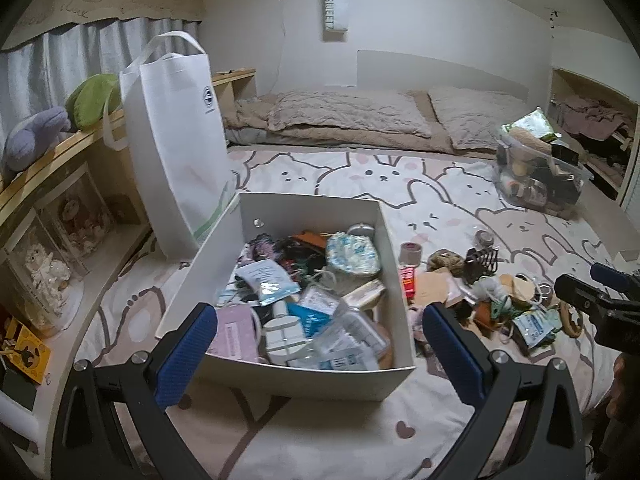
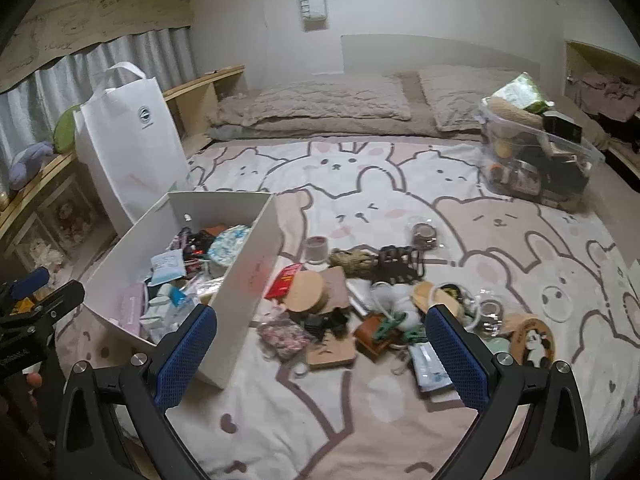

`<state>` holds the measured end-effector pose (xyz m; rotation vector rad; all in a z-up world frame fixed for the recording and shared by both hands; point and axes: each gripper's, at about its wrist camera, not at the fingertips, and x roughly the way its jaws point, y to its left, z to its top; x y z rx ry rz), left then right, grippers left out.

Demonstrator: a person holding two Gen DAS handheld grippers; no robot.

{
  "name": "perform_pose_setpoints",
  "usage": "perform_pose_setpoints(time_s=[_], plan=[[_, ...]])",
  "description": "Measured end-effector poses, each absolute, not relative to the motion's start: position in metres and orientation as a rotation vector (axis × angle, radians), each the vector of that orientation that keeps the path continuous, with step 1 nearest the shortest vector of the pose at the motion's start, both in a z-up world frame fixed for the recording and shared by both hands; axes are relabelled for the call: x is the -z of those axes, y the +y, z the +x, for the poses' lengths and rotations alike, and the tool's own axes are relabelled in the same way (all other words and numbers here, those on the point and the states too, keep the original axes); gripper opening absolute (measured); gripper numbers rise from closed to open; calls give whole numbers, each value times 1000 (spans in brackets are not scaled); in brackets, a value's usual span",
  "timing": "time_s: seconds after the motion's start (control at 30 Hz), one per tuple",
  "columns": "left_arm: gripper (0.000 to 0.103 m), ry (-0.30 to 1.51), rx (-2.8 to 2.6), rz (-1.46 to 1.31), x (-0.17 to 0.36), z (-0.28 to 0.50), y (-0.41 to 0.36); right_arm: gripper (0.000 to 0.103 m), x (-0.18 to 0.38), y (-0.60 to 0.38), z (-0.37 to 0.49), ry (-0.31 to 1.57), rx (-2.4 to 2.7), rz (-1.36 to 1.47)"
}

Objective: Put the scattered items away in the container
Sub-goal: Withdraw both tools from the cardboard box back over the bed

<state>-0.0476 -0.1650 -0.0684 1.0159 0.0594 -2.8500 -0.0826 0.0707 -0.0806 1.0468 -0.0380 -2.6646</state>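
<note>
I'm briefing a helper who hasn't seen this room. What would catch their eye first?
Probably the white box on the bunny-print bedspread, already crammed with packets. Just right of it sprawls a heap of scattered items, which the open right tongs face. A tall white tote bag stands behind the box.

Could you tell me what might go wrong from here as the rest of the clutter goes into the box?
1. The pile is tangled: cord runs among the pieces, so lifting one item may drag its neighbours along.
2. The box already looks quite full; more items could spill over its rim.
3. Both grippers, left and right, are open and empty; the soft bedding may give under a flat coaster, making it hard to pinch.
</note>
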Motion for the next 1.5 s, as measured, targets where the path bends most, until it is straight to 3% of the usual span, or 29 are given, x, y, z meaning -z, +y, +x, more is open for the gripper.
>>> perform_pose_setpoints(time_s=[0.8, 1.5], plan=[[103, 58, 2945, 988, 55, -44, -93, 103, 68, 163, -58, -2, 2791, 1015], [103, 42, 2985, 1009, 57, -53, -60, 103, 77, 210, -56, -100, 2829, 1064]])
